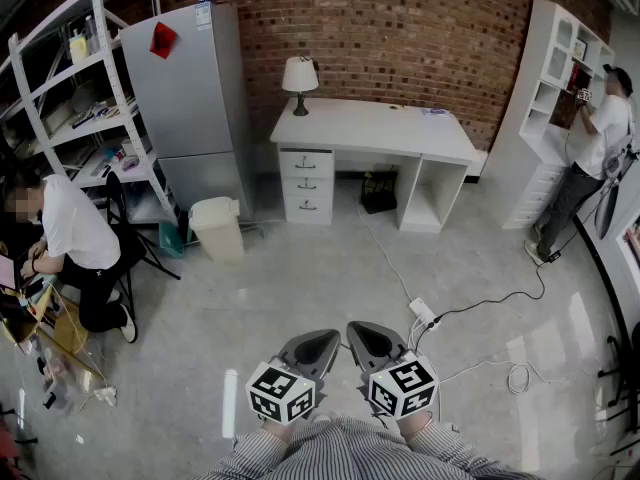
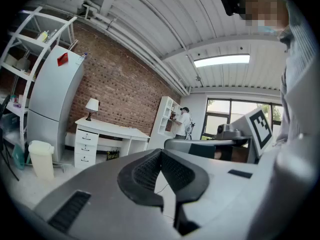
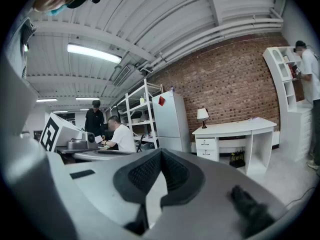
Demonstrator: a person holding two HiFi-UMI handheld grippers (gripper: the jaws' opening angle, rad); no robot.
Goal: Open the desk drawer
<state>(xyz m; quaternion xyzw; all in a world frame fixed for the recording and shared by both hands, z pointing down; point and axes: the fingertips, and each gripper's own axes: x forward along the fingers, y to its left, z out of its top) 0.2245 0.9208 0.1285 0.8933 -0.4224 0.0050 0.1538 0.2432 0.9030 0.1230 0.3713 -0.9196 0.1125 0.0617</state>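
Across the room from the job: you stand well back from the white worktop set against the brick wall. You hold your left tool and right tool side by side, low in front of your striped clothing and aimed nearly level toward the far wall. Each tool has its jaws pressed fully together, the ribbed pads meeting, with nothing between them.

The drawer stack, three white drawers with dark handles, sits under the worktop's left end. All three fronts are flush and closed, well apart from both tools across the grey floor.

A table lamp with a pale shade stands at the worktop's back left corner. A grey refrigerator stands to the left of the worktop, and a cream waste bin sits on the floor just in front of it.

A white power strip and its cables lie on the floor near your right tool. At the left, a seated person bends forward beside the white shelving. At the far right, a standing person faces a white bookcase.
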